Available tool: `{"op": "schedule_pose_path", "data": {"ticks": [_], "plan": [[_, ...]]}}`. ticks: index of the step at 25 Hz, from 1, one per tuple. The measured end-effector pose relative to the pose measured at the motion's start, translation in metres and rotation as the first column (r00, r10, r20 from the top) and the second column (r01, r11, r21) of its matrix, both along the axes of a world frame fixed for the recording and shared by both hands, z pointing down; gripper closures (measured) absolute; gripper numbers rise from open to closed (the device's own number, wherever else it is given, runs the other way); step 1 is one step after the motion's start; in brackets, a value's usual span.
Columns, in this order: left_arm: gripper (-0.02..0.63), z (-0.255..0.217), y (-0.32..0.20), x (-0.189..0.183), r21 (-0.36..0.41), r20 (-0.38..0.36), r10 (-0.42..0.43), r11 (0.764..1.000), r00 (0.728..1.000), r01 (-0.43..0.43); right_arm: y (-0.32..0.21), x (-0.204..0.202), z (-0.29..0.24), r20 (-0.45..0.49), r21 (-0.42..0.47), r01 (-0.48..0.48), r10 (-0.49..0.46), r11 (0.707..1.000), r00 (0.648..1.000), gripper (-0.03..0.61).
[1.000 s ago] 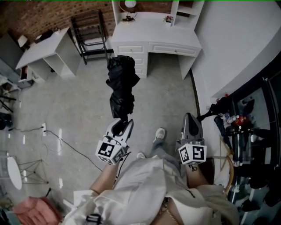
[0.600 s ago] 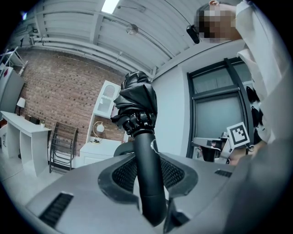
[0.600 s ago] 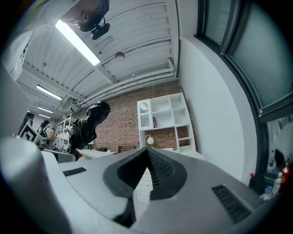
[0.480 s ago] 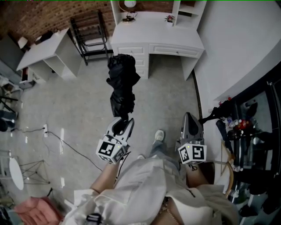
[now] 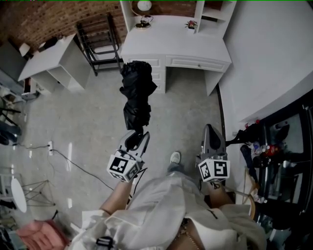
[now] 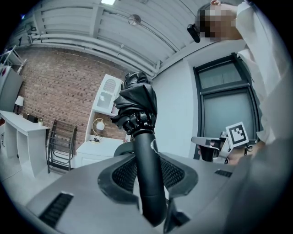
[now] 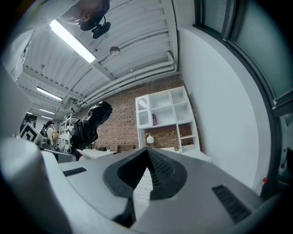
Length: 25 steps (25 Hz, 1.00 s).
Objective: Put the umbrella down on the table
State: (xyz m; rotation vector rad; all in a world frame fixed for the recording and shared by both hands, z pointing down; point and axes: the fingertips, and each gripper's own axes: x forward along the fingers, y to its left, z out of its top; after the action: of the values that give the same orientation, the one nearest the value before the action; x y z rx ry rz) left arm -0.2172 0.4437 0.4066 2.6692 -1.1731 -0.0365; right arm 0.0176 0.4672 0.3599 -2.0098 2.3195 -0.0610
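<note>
The grey floor (image 5: 88,122) filled most of the head view, and the white desk (image 5: 171,39) with its shelf unit stood at the far edge of it, against the brick wall. A smaller white table (image 5: 51,58) stood to the left of the desk, and a black chair (image 5: 98,39) stood between the two.

The umbrella (image 5: 137,90) (black, folded, its cloth loose and crumpled) was not on the desk. It was held in the air on the near side of the desk, pointing toward it. Its far end showed in front of the desk's left drawers; whether it touched them could not be told.

The left gripper (image 5: 137,139) was well short of the desk, in line with its left half. Its jaws were clamped on the umbrella's smooth black handle, which ran out between the pads toward the desk. The right gripper (image 5: 211,129) was about as far from the desk, in line with its right end. Its jaws were together at the tips, with nothing between them.

A white shoe (image 5: 175,157) was on the floor on the near side of the desk, between the grippers. A small round lamp (image 5: 144,6) stood at the back left of the desk.
</note>
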Motion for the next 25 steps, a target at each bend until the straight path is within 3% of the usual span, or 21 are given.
{"op": "schedule_pose_path", "data": {"ticks": [19,25], "plan": [[0.479,0.004,-0.171,0.123,-0.044,0.049,-0.07,0.996,0.996,0.072,-0.188,0.116,0.009,0.028,-0.029,0.084,-0.083,0.996,0.996,0.56],[0.479,0.0,-0.188,0.136,-0.04,0.045,-0.087,0.995,0.995,0.089,-0.21,0.127,0.005,0.031,-0.018,0.111,-0.11,0.994,0.993,0.56]]}}
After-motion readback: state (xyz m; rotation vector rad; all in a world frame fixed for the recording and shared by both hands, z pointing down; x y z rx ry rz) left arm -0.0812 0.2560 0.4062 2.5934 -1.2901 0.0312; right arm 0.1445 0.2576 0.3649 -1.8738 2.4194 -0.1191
